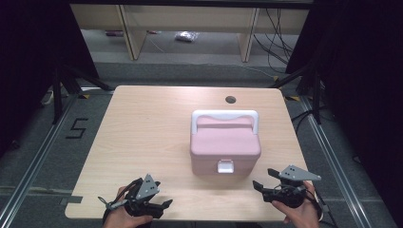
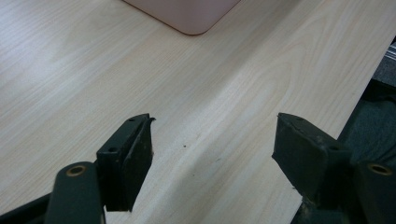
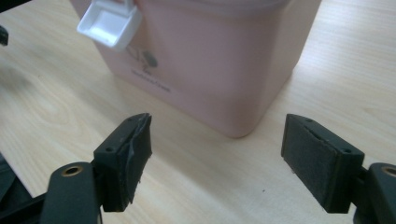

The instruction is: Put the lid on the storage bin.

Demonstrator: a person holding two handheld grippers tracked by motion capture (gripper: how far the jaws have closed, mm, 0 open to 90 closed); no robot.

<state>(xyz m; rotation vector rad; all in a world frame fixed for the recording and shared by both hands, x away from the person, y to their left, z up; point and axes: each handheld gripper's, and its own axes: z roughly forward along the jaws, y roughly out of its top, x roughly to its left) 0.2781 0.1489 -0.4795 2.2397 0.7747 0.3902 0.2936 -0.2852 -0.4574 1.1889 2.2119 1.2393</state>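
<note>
While both tongs (image 1: 167,203) (image 1: 263,178) gape empty, the pink box (image 1: 225,151) seemingly lies crosswise, latch (image 1: 225,166) facing the person.

Both grippers are matte black. The left gripper (image 1: 167,204) and the right gripper (image 1: 262,179) each carry a grey three-cornered plate on top (dotted with small dark holes). A thin black cable trails from each. The jaws end in flat, worn rubber pads (image 3: 322,163), with brass-ringed screw holes behind them.
</note>
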